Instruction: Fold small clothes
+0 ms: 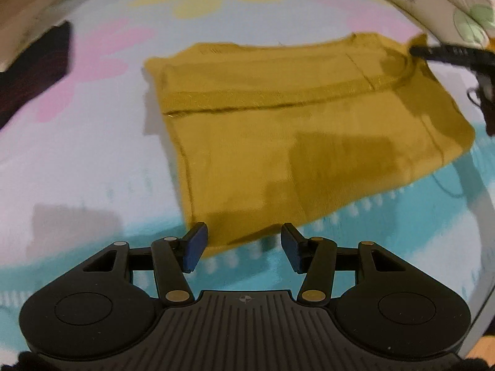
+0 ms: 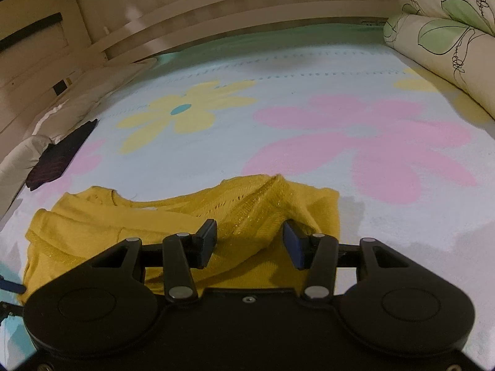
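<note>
Mustard-yellow knit top (image 1: pixel 297 130) is lying partly folded on the flowery bedsheet (image 2: pixel 309 92), right ahead of the left claw (image 1: pixel 244 245), which is released. Right claw (image 2: pixel 249 242) gapes over a bunched ridge, grasping nothing. Clamp there and it'll probably drag both layers, wrecking the fold.

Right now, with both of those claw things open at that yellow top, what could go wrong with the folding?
The left gripper is open right at the yellow top's near edge, so it might pinch just one layer, or the flowered bedsheet as well. The right gripper is open over a bunched ridge near the neckline; closing there could lock that wrinkle into the fold. The top also lies skewed, so the fold may come out crooked.
</note>
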The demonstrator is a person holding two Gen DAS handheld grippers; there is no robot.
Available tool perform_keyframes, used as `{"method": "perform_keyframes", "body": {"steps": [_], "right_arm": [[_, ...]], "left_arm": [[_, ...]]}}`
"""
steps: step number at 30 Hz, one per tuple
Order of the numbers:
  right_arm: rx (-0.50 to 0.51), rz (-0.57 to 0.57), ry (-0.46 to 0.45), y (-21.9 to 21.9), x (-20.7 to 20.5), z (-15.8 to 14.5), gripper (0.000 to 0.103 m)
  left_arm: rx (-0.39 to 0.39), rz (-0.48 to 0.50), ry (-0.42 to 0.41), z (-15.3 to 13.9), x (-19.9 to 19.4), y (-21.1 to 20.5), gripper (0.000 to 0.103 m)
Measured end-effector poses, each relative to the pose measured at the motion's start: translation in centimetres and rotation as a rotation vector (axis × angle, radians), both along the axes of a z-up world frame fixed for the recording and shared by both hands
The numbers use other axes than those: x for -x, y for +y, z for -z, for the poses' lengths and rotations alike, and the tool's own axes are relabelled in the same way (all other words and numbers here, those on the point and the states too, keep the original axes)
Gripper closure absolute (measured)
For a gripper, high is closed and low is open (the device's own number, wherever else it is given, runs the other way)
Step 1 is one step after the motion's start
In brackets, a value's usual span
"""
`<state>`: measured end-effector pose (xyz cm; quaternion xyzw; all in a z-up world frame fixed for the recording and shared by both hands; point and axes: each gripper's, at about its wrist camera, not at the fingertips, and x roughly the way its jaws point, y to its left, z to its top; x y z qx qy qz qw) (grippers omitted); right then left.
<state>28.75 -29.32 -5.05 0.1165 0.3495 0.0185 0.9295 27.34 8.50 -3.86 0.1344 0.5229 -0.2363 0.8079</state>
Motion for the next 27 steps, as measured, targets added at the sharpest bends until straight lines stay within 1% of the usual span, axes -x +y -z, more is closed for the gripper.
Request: {"method": "perform_keyframes", "body": {"steps": [4,6,8,10,13,16,18,22,25,27], "right_arm": [[0.002,-0.004,-0.004,0.0,0.5,-0.3,0.047],[-0.001,-0.005,-0.004,0.1,0.8,-0.4,0.047],[-0.005,-0.004,0.001,0.0,0.9,-0.3,0.047],[-0.010,-0.001,0.007,0.0,0.9,-0.1,0.047],[-0.010,-0.004,0.010,0.0,0.9,0.1,0.047],[-0.014,-0.006,0.010,-0.1,0.8,0.3,0.047],[-0.016,-0.003,0.014,-0.3,0.6,0.6,0.047],[-0.027,0.018,0.013,-1.1,0.1,0.9,0.047],[-0.050,0.053,0.004,-2.1,-0.3,1.1,0.047],[-0.067,0.087,-0.007,-2.7,-0.6,1.0,0.047]], "left_arm": [[0.041,-0.021,-0.119,-2.2,0.0,-1.0,0.052],[0.060,0.000,-0.165,-2.7,-0.3,-2.5,0.052],[0.071,0.048,-0.173,-2.2,-0.9,-4.5,0.052],[0.069,0.082,-0.161,-1.2,-1.7,-6.3,0.052],[0.075,0.096,-0.147,0.7,-2.8,-8.2,0.052],[0.090,0.099,-0.136,1.8,-4.2,-9.6,0.052],[0.101,0.067,-0.133,1.9,-5.6,-9.8,0.052],[0.144,-0.009,-0.121,1.0,-9.0,-9.5,0.052],[0.137,-0.064,-0.153,0.4,-11.7,-9.6,0.052],[0.160,-0.119,-0.171,0.0,-13.4,-9.2,0.052]]}}
